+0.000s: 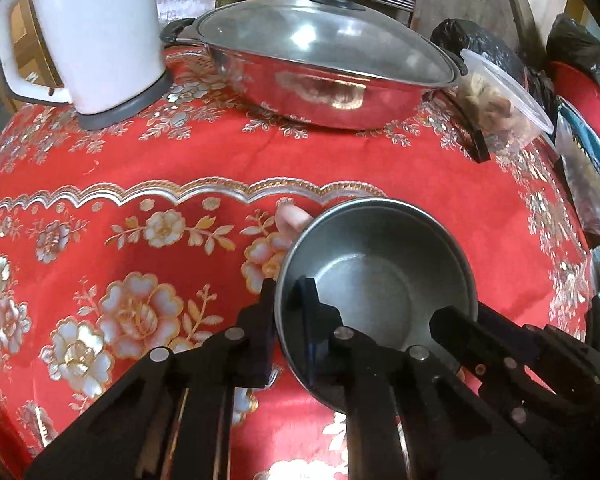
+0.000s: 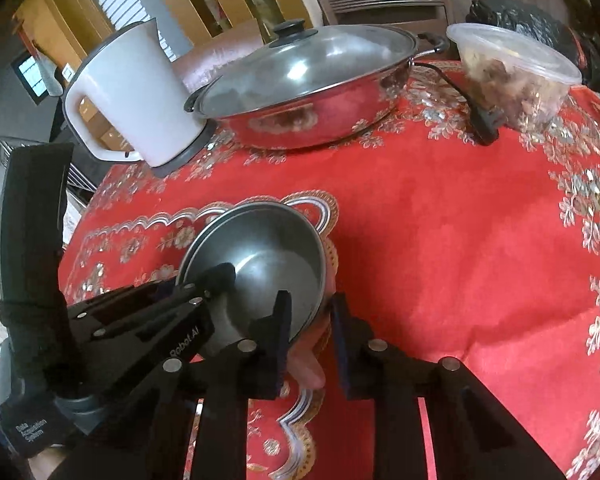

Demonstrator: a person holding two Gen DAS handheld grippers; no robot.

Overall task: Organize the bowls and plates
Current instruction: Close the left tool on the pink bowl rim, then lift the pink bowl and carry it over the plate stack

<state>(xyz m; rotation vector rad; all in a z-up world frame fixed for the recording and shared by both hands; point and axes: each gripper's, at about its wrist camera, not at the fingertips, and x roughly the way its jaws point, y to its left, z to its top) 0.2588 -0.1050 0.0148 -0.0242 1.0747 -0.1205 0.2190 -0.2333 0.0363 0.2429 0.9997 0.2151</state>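
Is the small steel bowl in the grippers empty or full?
Empty: the small steel bowl shows its bare metal bottom in both wrist views.

red tablecloth with gold and silver flower print (image 1: 440, 184) | dull grey round metal bowl (image 1: 380, 264) lower centre | white plastic kettle, grey base (image 1: 96, 32) upper left | shiny silver lidded pan (image 1: 320, 92) top centre

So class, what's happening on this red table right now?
A person holds a gripper in each hand, and both are on one metal bowl above the red floral tablecloth. The left gripper has its jaws over the bowl's near-left rim; the right gripper pinches the opposite rim. A second bowl seems nested underneath. Behind stand a white kettle, a lidded steel pan and a plastic food tub, all untouched.
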